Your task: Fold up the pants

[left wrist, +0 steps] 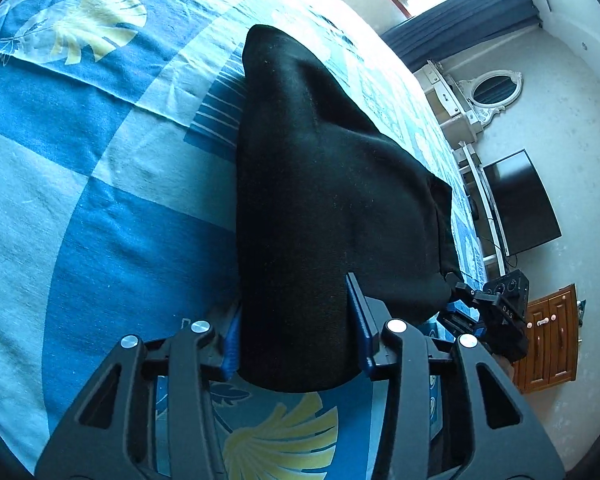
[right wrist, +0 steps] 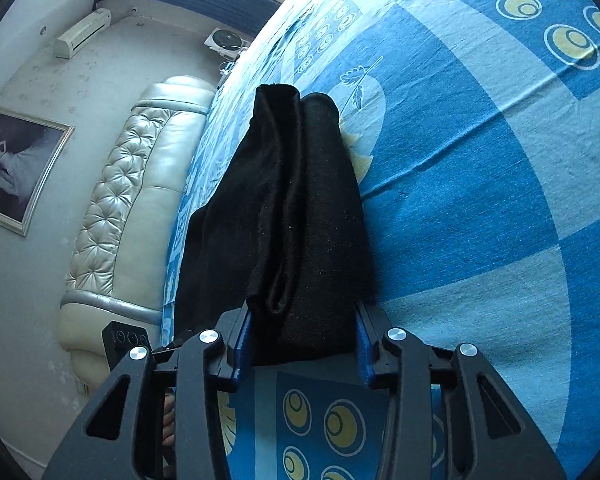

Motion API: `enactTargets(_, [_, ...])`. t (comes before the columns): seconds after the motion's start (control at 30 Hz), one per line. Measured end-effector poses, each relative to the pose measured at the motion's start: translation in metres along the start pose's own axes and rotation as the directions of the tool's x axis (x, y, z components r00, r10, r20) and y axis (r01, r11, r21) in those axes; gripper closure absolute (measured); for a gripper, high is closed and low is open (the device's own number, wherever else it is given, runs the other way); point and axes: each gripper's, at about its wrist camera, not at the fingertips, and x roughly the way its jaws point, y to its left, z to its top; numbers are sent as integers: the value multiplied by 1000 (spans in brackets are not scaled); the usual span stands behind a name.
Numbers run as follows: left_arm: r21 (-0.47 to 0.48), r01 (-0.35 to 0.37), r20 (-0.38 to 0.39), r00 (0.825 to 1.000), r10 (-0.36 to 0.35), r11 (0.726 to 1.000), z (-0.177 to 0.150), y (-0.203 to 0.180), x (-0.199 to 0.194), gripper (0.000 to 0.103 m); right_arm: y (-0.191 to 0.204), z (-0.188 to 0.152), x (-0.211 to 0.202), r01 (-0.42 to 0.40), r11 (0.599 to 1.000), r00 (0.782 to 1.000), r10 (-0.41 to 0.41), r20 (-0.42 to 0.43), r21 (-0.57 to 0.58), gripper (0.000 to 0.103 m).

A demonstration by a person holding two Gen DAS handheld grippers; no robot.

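Observation:
Black pants (left wrist: 320,200) lie folded lengthwise on the blue patterned bed sheet (left wrist: 100,200). In the left wrist view my left gripper (left wrist: 294,332) is shut on one near end of the cloth, which fills the gap between its blue pads (left wrist: 358,320). The right gripper (left wrist: 488,312) shows at the pants' right corner, by the bed's edge. In the right wrist view the pants (right wrist: 308,200) show stacked layers, and my right gripper (right wrist: 302,334) is shut on that bundled end. The left gripper's body (right wrist: 126,340) sits at the lower left.
The sheet (right wrist: 480,200) spreads wide to the right in the right wrist view. A cream tufted headboard (right wrist: 132,200) borders the bed. Off the bed stand a dark screen (left wrist: 520,204), a wooden cabinet (left wrist: 548,340) and an oval mirror (left wrist: 494,88).

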Motion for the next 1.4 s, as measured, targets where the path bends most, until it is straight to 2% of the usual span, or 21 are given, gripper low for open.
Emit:
enactTargets(0.13, [8,-33,-1,999,33,999,-1,-6,-5,64,0,-2,-6,-26,1000,1000,26,7,13,66])
enactTargets(0.8, [48,-56,-20,998,57,997,-24,-5,-23,64,-7,-52,-30,-62,997,998,62,-12,49,67])
enactTargets(1.17, [52,-38,-20,999,39,998,-27,-1,-22,63,-6,-68,-37,-57,997,998,58,-12,50,67])
enactTargets(1.2, [50,-32,-21,999,33,998,-22,-1,-19,60,-8,-67,-37,-58,997,998,59,-10,46,65])
enactTargets(1.27, [32,-10,-21,1000,11,999,-20,2,-18,54,-11,-65,-37,-70,996,997,71,-7,61,54])
enactTargets(1.3, [23,-2,-20,1000,2,1000,-18,4,-17,51,-12,-64,-37,-76,995,997,76,-2,71,52])
enactTargets(1.37, [-1,10,-8,1000,-10,1000,-18,10,-19,41,-17,-63,-41,-98,991,995,97,21,93,42])
enactTargets(1.4, [-12,12,0,1000,-12,1000,-18,12,-20,32,-18,-64,-44,-113,989,993,110,33,99,41])
